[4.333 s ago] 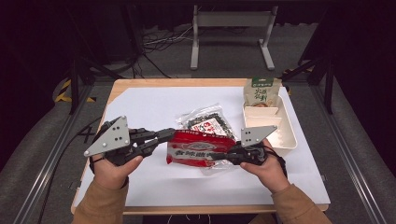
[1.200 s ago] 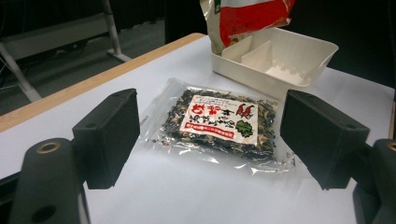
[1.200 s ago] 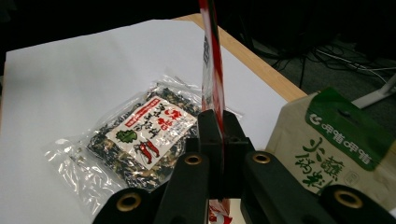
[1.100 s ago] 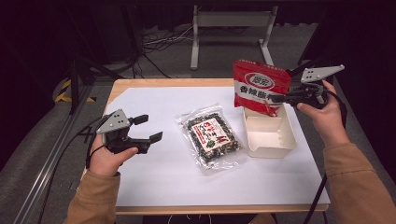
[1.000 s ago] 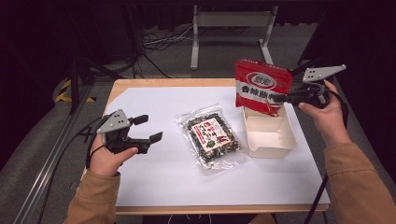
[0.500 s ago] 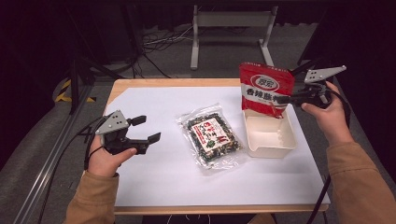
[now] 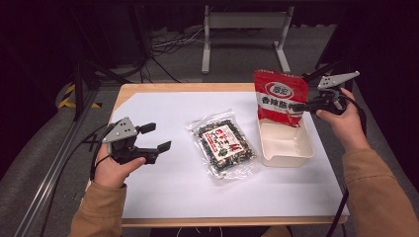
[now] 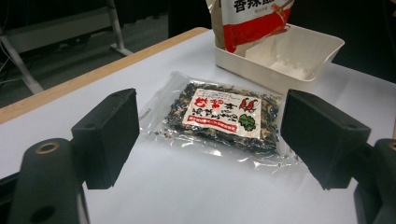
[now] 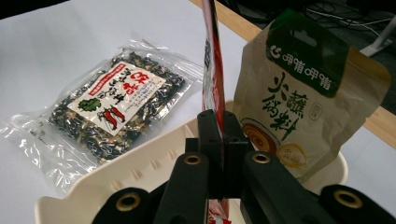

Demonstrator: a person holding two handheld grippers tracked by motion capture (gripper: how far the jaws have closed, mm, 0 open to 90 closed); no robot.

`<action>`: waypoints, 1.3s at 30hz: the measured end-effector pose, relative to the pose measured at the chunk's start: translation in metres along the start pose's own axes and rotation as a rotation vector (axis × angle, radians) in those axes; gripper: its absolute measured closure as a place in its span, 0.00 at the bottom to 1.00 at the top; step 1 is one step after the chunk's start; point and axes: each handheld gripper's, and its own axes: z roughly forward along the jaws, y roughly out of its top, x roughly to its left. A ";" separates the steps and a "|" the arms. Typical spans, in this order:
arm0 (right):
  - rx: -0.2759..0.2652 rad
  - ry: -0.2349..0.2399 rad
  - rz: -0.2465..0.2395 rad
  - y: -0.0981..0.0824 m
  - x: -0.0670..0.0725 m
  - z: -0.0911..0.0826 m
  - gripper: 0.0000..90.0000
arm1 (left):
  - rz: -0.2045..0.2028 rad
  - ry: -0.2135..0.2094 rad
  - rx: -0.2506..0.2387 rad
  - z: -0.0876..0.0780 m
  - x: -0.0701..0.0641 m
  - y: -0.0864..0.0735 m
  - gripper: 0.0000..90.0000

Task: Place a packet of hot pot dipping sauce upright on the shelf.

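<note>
The tabletop, covered in white, carries a white tray at the right, with a clear packet of dark dried food lying flat just left of it. A brown pouch is already standing upright at the far end of the tray. The red packet is held upright over the tray's far half, pinched at its right edge by the right tool, whose jaws are clamped tight on it. The left tool is held with its jaws wide and empty, near the left side of the tabletop, aimed at the clear packet.

Several slips can be foreseen. Since the red packet is gripped by one thin edge only, it could swing or twist as it is lowered, and its bottom corner could catch on the tray's rim instead of going inside. The brown pouch could be knocked over if the red packet is pressed against it. If released while tilted, the red packet would likely flop flat across the tray, and room for the clear packet would be lost. The light tray itself might be pushed along the tabletop.
</note>
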 end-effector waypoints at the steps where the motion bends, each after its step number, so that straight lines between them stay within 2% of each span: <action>1: 0.011 -0.008 -0.002 -0.001 -0.001 0.001 0.99 | -0.003 -0.001 0.000 0.000 0.000 0.000 0.23; 6: 0.030 -0.023 0.004 -0.003 -0.005 0.007 0.99 | -0.007 0.000 0.001 0.001 0.000 0.000 0.23; 15: 0.026 -0.083 -0.034 -0.002 -0.008 0.017 0.99 | -0.003 -0.002 0.007 0.002 0.000 -0.001 0.22; 21: 0.011 -0.101 -0.018 -0.006 -0.011 0.022 0.98 | 0.001 -0.006 0.009 0.004 0.000 -0.001 0.22; 25: 0.026 -0.127 -0.020 -0.009 -0.013 0.027 0.98 | -0.006 -0.012 0.010 0.004 0.000 -0.001 0.22; 27: 0.028 -0.131 -0.011 -0.010 -0.013 0.029 0.98 | -0.009 -0.013 0.011 0.004 0.000 -0.001 0.22; 29: 0.027 -0.143 0.023 -0.016 -0.016 0.029 0.99 | -0.013 -0.013 0.012 0.005 0.000 -0.001 0.22; 34: 0.030 -0.154 0.067 -0.026 -0.019 0.030 0.99 | -0.012 -0.017 0.015 0.006 0.001 -0.002 0.22; 39: 0.088 -0.171 0.089 -0.032 -0.019 0.033 0.98 | -0.010 -0.023 0.014 0.009 0.001 -0.001 0.22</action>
